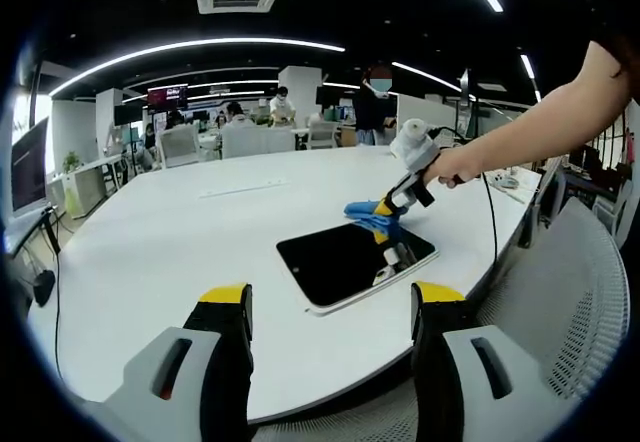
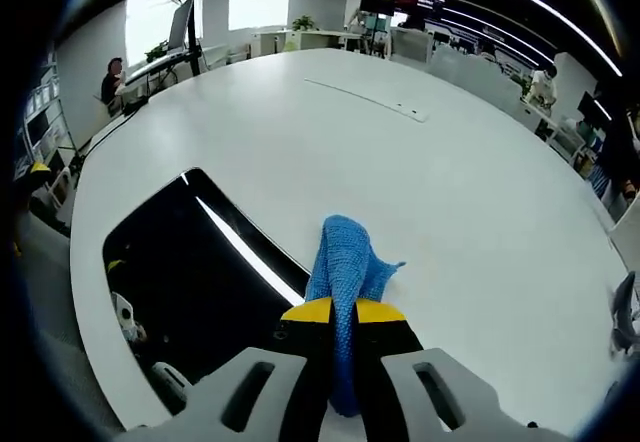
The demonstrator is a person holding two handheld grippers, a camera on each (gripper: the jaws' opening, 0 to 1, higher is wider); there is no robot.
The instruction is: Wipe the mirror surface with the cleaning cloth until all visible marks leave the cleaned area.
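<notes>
A dark rectangular mirror (image 1: 350, 262) lies flat on the white table (image 1: 170, 242). In the left gripper view my right gripper (image 1: 385, 209) hangs over the mirror's far edge, shut on a blue cleaning cloth (image 1: 368, 212), held by a person's hand. My left gripper (image 1: 330, 312) stands open at the table's near edge, nothing between its yellow-tipped fingers (image 1: 225, 297). In the right gripper view the mirror (image 2: 180, 272) lies to the left, reflecting a ceiling light. The blue cloth (image 2: 345, 272) droops from my right gripper (image 2: 342, 314) onto the table at the mirror's edge.
A grey mesh chair (image 1: 570, 302) stands close at the right of the table. A cable (image 1: 492, 232) runs from the right gripper down over the table edge. Desks, monitors and several people are far behind the table. A flat strip (image 2: 370, 97) lies mid-table.
</notes>
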